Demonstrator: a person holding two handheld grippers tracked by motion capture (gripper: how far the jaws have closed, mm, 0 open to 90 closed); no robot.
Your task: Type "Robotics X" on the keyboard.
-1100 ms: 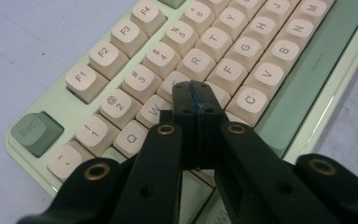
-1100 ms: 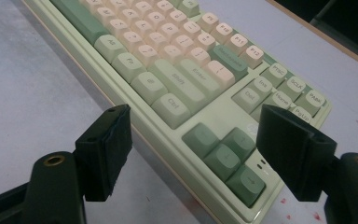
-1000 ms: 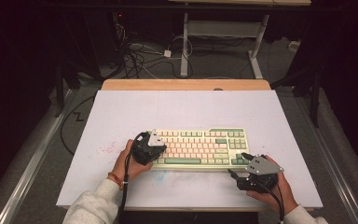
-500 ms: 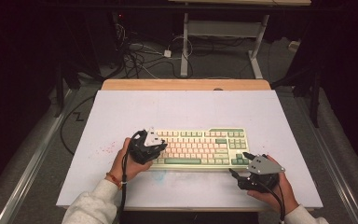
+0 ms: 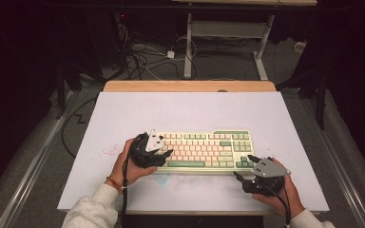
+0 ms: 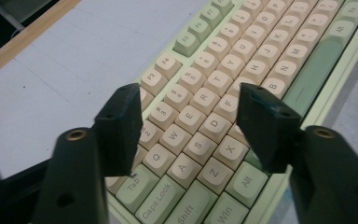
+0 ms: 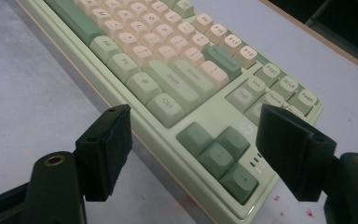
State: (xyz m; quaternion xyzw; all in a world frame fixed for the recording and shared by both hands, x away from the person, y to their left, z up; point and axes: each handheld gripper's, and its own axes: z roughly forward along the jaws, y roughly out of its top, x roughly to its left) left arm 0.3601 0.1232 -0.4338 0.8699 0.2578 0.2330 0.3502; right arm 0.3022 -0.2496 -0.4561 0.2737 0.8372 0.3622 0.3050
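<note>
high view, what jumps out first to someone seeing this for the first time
The cream and green keyboard stands out first, lying near the front of the pale table. The left tool hangs over its left-hand keys; its jaws have just been opening and stand apart with nothing gripped between them. The right tool waits open at the keyboard's front right corner, by the arrow keys.

The keyboard (image 5: 204, 149) lies on the table (image 5: 190, 109), near its front edge.
</note>
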